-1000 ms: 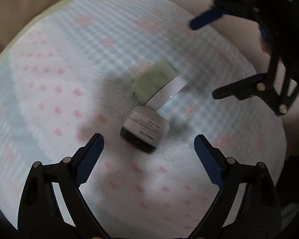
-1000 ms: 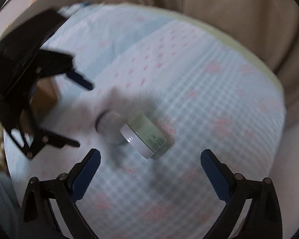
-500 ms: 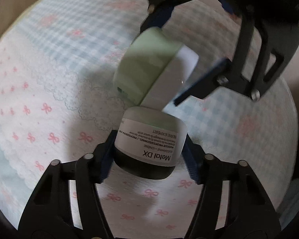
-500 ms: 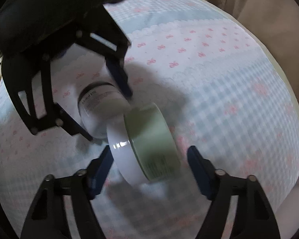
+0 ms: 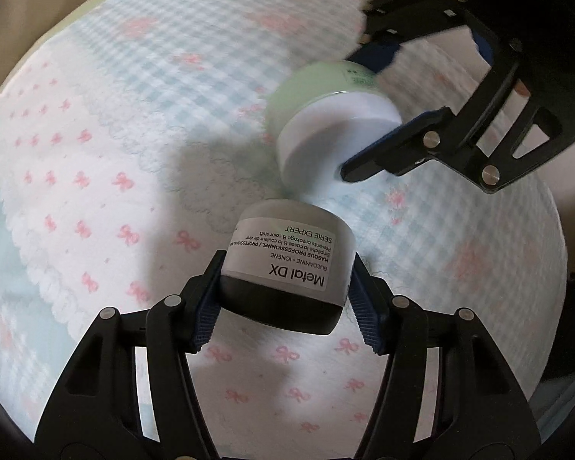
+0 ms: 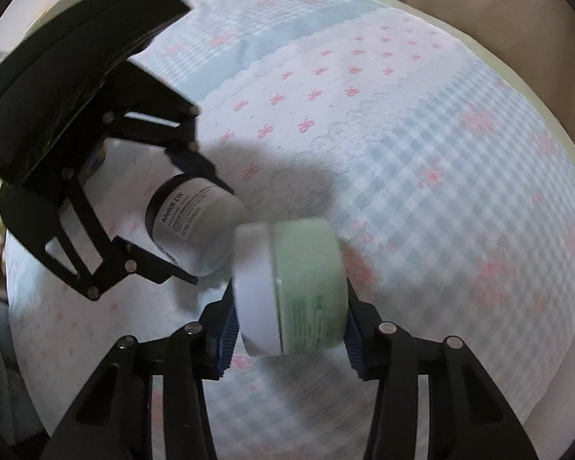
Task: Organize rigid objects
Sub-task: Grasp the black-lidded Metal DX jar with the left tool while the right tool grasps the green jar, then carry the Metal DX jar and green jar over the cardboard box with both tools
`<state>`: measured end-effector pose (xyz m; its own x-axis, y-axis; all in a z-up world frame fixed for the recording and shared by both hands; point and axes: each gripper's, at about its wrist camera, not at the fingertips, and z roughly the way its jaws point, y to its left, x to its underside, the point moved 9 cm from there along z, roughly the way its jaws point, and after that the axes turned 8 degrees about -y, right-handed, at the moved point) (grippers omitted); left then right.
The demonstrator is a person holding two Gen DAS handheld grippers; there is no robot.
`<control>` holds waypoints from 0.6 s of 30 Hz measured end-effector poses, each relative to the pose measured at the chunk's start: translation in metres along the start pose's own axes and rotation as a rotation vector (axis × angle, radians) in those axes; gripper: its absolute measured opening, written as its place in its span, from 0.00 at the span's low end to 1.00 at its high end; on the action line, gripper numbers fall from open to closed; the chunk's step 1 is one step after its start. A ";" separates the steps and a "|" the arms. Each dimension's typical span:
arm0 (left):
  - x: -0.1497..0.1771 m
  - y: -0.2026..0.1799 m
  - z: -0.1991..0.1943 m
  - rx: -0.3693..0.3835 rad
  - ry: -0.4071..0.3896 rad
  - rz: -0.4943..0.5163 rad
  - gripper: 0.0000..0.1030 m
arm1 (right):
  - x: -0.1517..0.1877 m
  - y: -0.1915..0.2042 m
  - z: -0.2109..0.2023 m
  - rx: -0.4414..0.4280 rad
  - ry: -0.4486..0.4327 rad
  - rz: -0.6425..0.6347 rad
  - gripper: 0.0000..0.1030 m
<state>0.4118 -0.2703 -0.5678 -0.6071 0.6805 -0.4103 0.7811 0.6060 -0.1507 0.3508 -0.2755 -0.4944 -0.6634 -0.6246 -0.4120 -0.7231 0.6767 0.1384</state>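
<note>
A soft quilted cover (image 5: 142,122), checked in pale blue and printed with pink bows, fills both views; whether a bed or a bench lies under it cannot be told, and beige fabric is seen beyond its edge. Two black hand-held tools are seen over it, each with blue pads. The left tool (image 5: 283,303) is closed on the grey jar (image 5: 291,268), which bears a "Metal DX" label and a black lid; the jar is gripped across its body and lies tilted, lid toward the camera. The right tool (image 6: 289,310) is closed on the green jar (image 6: 303,287), held on its side with its white lid (image 6: 255,291) to the left. In the right wrist view the two jars are seen just beside each other, near the middle of the cover; whether they touch, or rest on the cover, cannot be told because of blur. The step in hand is judged to be the pick-up of both jars. The next move is judged to call for the jars to be drawn apart and carried to their places without being knocked together; no destination is shown.
</note>
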 end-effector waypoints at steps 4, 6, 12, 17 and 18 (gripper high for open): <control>-0.005 0.012 -0.024 -0.016 -0.045 -0.090 0.55 | -0.003 -0.005 -0.014 0.069 -0.016 0.094 0.38; -0.009 0.019 -0.042 -0.019 -0.074 -0.146 0.55 | -0.003 -0.007 -0.025 0.100 -0.035 0.163 0.38; -0.015 0.019 -0.114 -0.076 -0.178 -0.272 0.55 | -0.016 -0.001 -0.090 0.190 -0.133 0.360 0.38; -0.026 0.001 -0.182 -0.116 -0.274 -0.351 0.55 | -0.043 0.030 -0.156 0.236 -0.218 0.429 0.38; -0.027 -0.003 -0.196 -0.127 -0.290 -0.356 0.55 | -0.050 0.038 -0.167 0.243 -0.231 0.444 0.38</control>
<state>0.3976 -0.2100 -0.3798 -0.7539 0.2888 -0.5901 0.4967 0.8385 -0.2242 0.3245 -0.2839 -0.3185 -0.8153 -0.1753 -0.5518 -0.3001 0.9430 0.1438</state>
